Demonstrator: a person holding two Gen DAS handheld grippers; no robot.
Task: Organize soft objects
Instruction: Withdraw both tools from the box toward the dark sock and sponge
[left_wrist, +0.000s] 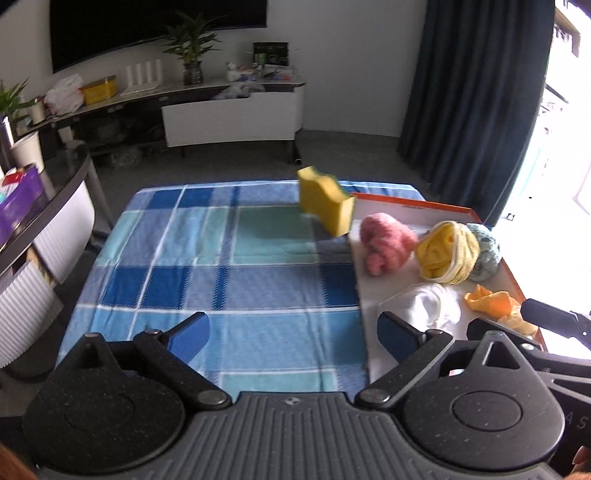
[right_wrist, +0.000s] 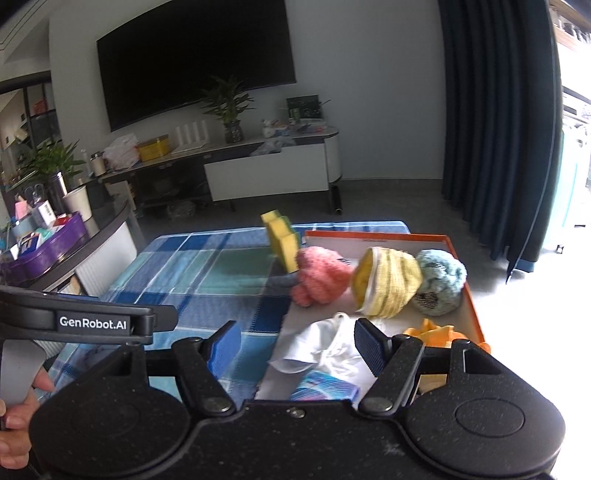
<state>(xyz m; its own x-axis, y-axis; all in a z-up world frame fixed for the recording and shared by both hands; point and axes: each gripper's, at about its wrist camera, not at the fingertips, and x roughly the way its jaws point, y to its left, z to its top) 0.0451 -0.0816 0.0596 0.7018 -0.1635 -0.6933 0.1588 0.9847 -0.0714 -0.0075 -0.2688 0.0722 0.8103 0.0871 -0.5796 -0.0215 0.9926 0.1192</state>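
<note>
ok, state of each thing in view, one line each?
left gripper: open, empty
right gripper: open, empty
yellow sponge: tilted on edge at the tray's far left corner
orange-rimmed tray: flat on the checked cloth
pink fluffy ball: in tray
yellow rolled cloth: in tray
white cloth: crumpled in tray

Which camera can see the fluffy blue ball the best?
The right wrist view. There the blue ball shows almost whole, beside the yellow bundle in the orange-rimmed tray. In the left wrist view only a sliver peeks out behind the yellow bundle.
</note>
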